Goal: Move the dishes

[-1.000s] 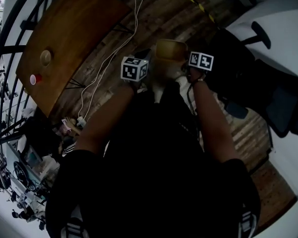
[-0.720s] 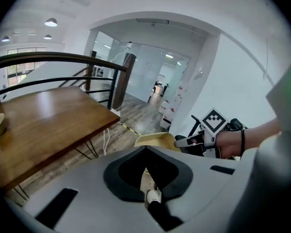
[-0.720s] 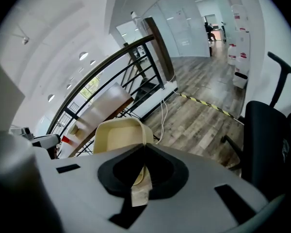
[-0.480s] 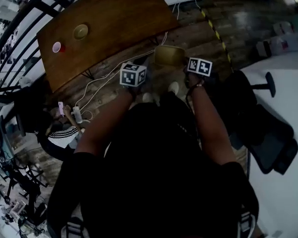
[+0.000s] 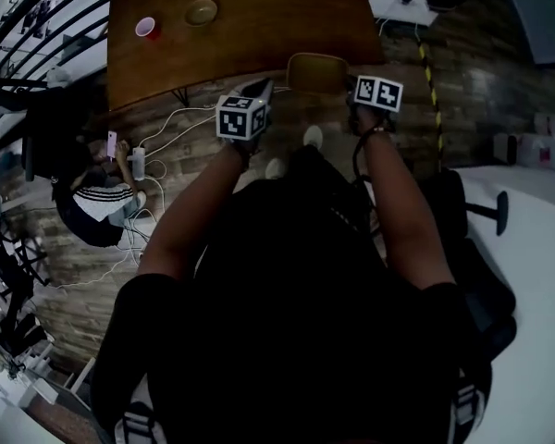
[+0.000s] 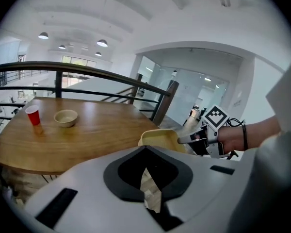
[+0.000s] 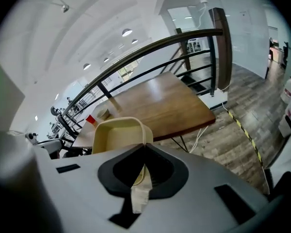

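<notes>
So the cream square dish (image 5: 316,67) is up in the air, carried between both sets of tongs in front of the person's chest, right by the near edge of the wooden surface (image 5: 259,17) and not resting on it.

The right gripper (image 7: 144,149) is the clear one. In its own view the tongs are clenched on the dish's rim, and you can see the cream edge running into the slit between them.

The left gripper (image 6: 146,151) is a bit harder to read. Its tongs are squeezed down to a thin slit with floorboards showing through, and the dish's near corner sits right at the tips, so it looks pinched there. From the head view it's on the dish's left side with the right one on the opposite side, and both marker cubes face up.

On the surface there's a red cup (image 5: 146,28) and a small tan bowl (image 5: 202,11) just beside each other, well apart from the dish. A dark railing (image 7: 150,50) curves around the far side of the surface.

Down on the plank floor (image 5: 444,128) some white cables (image 5: 180,118) trail out from under the surface, and a person (image 5: 92,206) in a dark striped top sits off to the left.
</notes>
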`<state>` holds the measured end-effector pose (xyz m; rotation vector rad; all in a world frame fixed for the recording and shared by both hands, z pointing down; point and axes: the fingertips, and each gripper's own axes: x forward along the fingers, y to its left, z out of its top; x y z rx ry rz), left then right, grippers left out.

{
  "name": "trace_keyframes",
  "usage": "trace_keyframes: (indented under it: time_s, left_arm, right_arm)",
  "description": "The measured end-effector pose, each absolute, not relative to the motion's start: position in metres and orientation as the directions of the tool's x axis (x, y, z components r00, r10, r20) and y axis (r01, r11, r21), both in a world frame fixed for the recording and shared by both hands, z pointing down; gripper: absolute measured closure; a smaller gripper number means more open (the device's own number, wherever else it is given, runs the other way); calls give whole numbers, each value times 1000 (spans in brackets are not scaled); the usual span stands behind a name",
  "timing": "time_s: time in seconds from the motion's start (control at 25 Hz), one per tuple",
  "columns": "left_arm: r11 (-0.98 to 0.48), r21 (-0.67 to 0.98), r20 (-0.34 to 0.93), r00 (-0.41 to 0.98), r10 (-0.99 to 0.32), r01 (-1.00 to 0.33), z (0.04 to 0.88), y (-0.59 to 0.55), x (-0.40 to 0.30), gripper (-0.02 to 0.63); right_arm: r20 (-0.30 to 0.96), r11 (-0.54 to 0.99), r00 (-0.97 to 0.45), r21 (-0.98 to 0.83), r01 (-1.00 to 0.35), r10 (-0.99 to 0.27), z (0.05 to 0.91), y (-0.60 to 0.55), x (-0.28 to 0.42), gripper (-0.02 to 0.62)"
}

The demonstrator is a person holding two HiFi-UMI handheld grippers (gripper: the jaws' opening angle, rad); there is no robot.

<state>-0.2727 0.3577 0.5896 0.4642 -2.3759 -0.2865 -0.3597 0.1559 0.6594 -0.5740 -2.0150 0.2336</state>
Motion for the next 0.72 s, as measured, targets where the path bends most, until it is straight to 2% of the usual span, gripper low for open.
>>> trace_keyframes:
  time_s: [0.28,0.72]
  left_arm:
    - [942,310,608,-733,-303,-132,596,385,-290,611]
    - [967,253,605,-774,-187,-35,582,374,-387,611]
  right_arm:
    - [781,813,-312,-391,432,541,653,197,-409,575]
    - [784,731,-194,-417,540,590,659,215,-515,575]
